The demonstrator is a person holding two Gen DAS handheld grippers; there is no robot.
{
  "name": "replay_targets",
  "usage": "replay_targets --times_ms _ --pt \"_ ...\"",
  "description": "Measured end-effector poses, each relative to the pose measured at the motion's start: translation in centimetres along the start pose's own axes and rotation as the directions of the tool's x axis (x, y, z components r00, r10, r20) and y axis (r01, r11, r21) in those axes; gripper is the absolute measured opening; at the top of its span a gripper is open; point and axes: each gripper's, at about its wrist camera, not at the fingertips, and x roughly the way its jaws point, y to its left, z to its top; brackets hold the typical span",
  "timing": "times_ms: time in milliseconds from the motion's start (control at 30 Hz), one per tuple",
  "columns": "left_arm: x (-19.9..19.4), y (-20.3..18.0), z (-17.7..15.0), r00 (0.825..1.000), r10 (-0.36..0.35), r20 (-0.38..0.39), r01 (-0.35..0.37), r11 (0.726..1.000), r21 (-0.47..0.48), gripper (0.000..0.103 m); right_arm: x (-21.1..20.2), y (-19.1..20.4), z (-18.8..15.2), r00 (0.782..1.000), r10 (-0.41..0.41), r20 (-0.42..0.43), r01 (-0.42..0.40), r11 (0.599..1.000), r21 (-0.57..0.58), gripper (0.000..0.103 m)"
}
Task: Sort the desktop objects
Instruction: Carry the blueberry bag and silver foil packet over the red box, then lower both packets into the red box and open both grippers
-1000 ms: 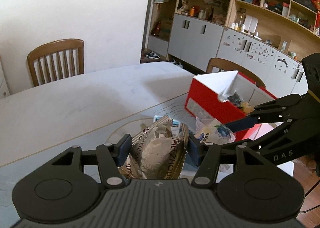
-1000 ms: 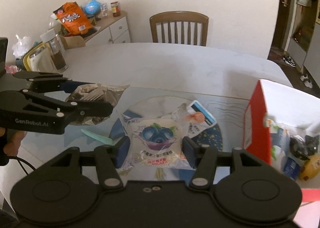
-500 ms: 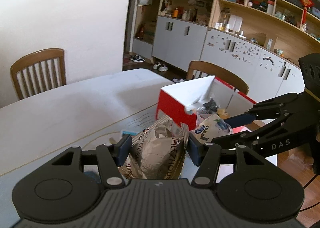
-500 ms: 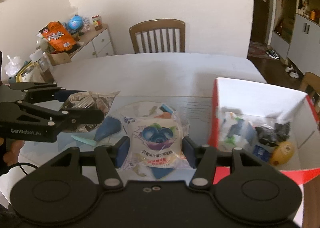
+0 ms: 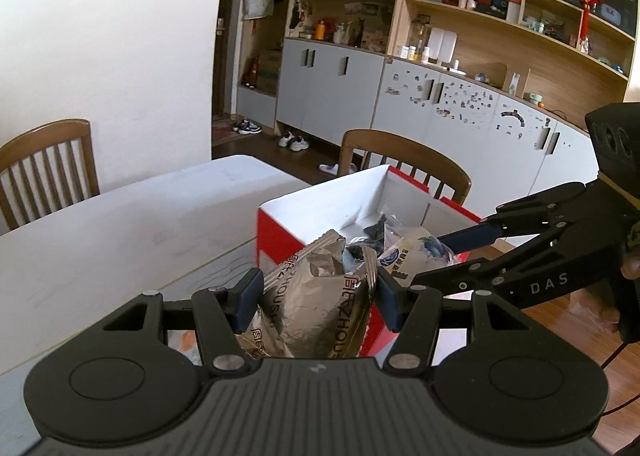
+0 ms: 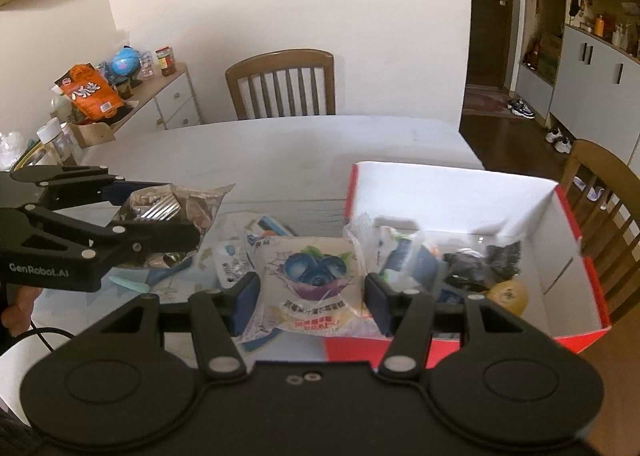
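Note:
My left gripper is shut on a crumpled silver foil snack bag, held above the table close to the near wall of the red and white box. In the right wrist view that foil bag hangs left of the box. My right gripper is shut on a white blueberry snack packet, held over the box's left edge; the left wrist view shows that packet above the box. Inside the box lie several packets, a dark wrapper and a yellow fruit.
Loose packets and a teal strip lie on the glass-topped table left of the box. Wooden chairs stand at the far side and beside the box. A side cabinet with snacks is at left.
Both grippers have carried their packets rightward and a little up, toward the red box; the blueberry packet has passed from over the table to over the box's left edge. The grips are unchanged.

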Motion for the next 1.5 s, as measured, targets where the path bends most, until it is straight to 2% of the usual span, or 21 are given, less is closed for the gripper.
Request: replay_targets --times_ms 700,1133,1500 --pt "8.0 -6.0 3.6 1.0 -0.016 -0.009 0.016 1.0 0.022 0.058 -1.2 -10.5 0.2 1.0 -0.019 -0.008 0.019 1.0 -0.007 0.057" --pt "12.4 -5.9 5.3 0.999 -0.004 -0.037 0.004 1.0 -0.008 0.058 -0.3 -15.0 0.6 0.999 -0.035 -0.033 0.035 0.999 -0.018 0.057" --pt "17.7 -5.8 6.8 0.994 -0.015 -0.11 0.016 1.0 0.013 0.058 2.2 -16.5 0.7 0.997 -0.05 -0.057 0.048 0.998 -0.035 0.057"
